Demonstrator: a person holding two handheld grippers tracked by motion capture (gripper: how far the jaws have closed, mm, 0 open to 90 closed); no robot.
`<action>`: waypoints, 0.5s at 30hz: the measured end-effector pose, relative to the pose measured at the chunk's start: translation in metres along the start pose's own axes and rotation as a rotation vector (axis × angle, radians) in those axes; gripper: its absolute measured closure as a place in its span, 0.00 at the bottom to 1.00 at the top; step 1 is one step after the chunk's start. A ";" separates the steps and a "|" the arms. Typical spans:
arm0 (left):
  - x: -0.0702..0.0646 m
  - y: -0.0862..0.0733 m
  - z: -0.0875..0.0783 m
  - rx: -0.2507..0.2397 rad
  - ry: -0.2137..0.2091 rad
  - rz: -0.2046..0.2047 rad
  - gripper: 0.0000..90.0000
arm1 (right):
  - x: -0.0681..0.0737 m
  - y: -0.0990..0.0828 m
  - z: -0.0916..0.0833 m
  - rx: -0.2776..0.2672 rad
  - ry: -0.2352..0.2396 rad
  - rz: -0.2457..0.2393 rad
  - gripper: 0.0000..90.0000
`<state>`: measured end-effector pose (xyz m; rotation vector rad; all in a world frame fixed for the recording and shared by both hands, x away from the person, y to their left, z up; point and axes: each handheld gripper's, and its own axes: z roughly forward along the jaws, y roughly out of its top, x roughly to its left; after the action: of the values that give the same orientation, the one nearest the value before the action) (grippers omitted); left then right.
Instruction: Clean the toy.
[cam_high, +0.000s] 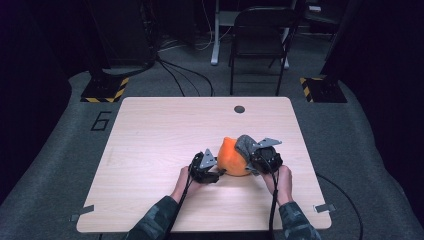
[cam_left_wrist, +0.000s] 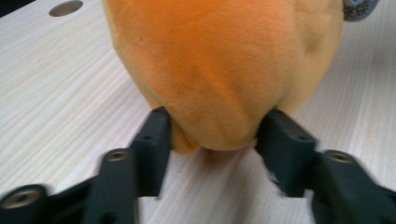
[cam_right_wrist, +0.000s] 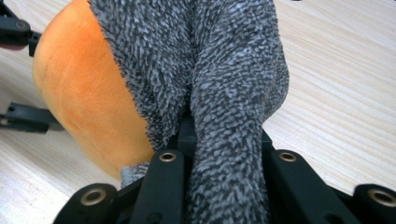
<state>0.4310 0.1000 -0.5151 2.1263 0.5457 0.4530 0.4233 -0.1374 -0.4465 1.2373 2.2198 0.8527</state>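
A "6" (cam_high: 101, 121) marks the floor; left tool (cam_high: 212, 172) pinches the orange plush (cam_high: 231, 159), right tool (cam_high: 254, 161) clamps its grey fleece (cam_high: 244, 143).

**Soft toy between two grippers on the worktop**

The soft toy (cam_high: 232, 157) sits on the worktop (cam_high: 150, 135), right of centre and toward the near edge. The left gripper (cam_high: 216, 170) lies just to its left, jaws against its lower side. The right gripper (cam_high: 252, 162) is on its right, jaws around the toy's fuzzy part (cam_right_wrist: 224, 79). A chair (cam_high: 260, 35) stands on the floor behind the worktop.
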 end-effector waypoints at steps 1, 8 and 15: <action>-0.001 0.001 0.000 0.006 0.013 0.012 0.58 | 0.000 0.000 0.000 0.000 0.000 -0.002 0.83; -0.005 0.000 0.000 0.011 0.031 0.017 0.76 | -0.002 0.000 -0.006 -0.018 0.021 0.004 0.82; -0.004 -0.001 0.000 0.003 0.023 -0.002 0.78 | -0.026 0.000 -0.028 -0.050 -0.041 0.051 0.82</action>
<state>0.4273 0.0984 -0.5164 2.1255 0.5623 0.4759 0.4175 -0.1683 -0.4244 1.2818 2.1304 0.8888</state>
